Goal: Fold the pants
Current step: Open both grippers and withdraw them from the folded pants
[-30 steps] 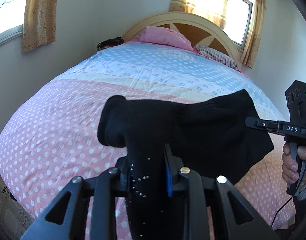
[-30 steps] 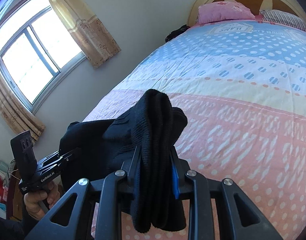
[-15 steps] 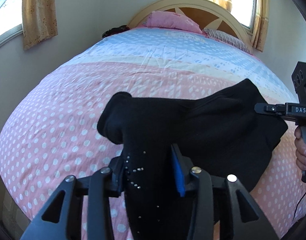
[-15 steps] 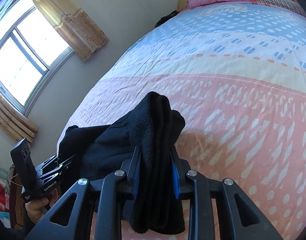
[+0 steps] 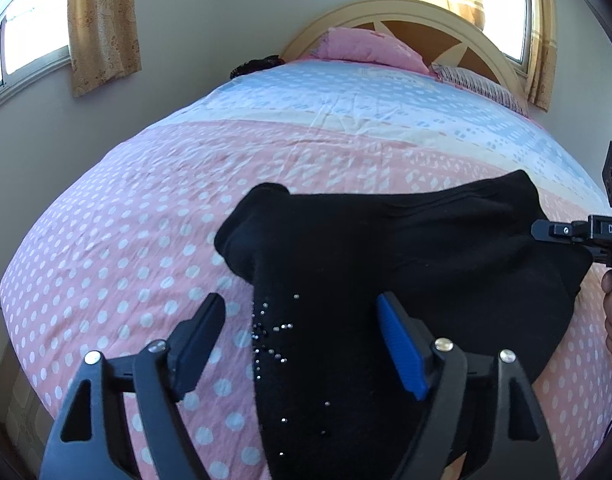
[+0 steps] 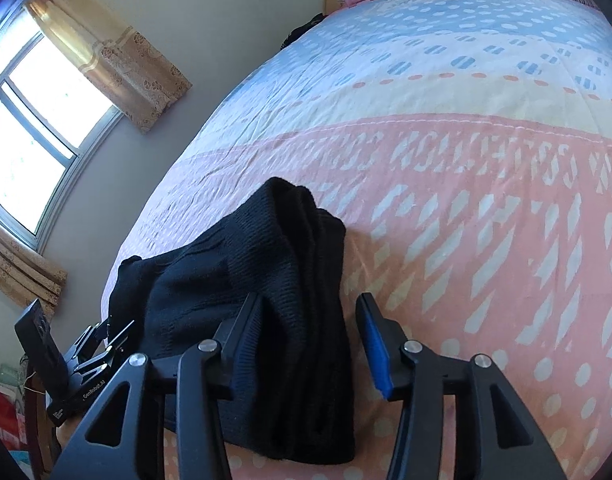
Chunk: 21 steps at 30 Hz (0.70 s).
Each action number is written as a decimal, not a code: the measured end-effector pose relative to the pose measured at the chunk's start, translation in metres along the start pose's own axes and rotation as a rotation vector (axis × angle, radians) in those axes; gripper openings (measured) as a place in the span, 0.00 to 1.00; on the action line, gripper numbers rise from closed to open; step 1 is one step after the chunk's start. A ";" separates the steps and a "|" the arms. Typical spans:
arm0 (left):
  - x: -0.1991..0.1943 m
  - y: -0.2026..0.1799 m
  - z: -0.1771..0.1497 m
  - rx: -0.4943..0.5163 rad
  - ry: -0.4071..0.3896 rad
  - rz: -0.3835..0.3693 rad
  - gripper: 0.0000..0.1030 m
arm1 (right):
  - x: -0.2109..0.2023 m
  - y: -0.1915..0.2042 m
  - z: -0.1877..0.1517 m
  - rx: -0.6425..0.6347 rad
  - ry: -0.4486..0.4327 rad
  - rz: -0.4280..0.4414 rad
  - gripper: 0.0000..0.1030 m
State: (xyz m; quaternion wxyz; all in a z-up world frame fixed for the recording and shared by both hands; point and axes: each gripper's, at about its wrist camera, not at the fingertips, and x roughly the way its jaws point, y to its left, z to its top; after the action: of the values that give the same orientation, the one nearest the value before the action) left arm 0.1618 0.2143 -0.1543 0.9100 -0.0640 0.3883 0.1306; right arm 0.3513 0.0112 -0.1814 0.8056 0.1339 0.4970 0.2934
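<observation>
The black pants (image 5: 406, 264) lie bunched on the pink dotted bedspread near the foot of the bed. They also show in the right wrist view (image 6: 273, 280). My left gripper (image 5: 301, 328) is open, its jaws spread on either side of one end with small shiny studs. My right gripper (image 6: 310, 336) is open too, straddling the other end, a thick folded edge. The cloth rests on the bed between each pair of fingers. The right gripper also shows in the left wrist view (image 5: 562, 232), and the left gripper in the right wrist view (image 6: 105, 336).
The bed (image 5: 185, 216) stretches ahead with blue and cream bands, pink pillows (image 5: 366, 46) and a rounded headboard (image 5: 446, 24). A dark item (image 5: 257, 66) lies at the far left corner. Curtained windows (image 6: 45, 92) are on the walls.
Both grippers were shut on the pants ends and held them above the bed. They have lowered and opened, and the pants now rest on the bedspread.
</observation>
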 end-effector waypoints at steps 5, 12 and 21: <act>-0.004 0.002 -0.004 -0.015 0.013 0.004 0.84 | -0.006 0.002 -0.004 -0.014 -0.018 -0.036 0.56; -0.031 -0.002 -0.008 -0.012 0.012 0.030 0.89 | -0.036 -0.002 -0.013 0.035 -0.099 -0.125 0.58; -0.116 -0.022 -0.005 -0.037 -0.168 -0.036 0.92 | -0.147 0.038 -0.066 0.053 -0.316 -0.296 0.59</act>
State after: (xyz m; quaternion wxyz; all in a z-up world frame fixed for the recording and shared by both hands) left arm 0.0875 0.1703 -0.0731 0.9402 -0.0766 0.3070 0.1263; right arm 0.2317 -0.0531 -0.0870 0.9040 0.1249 0.3862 0.1341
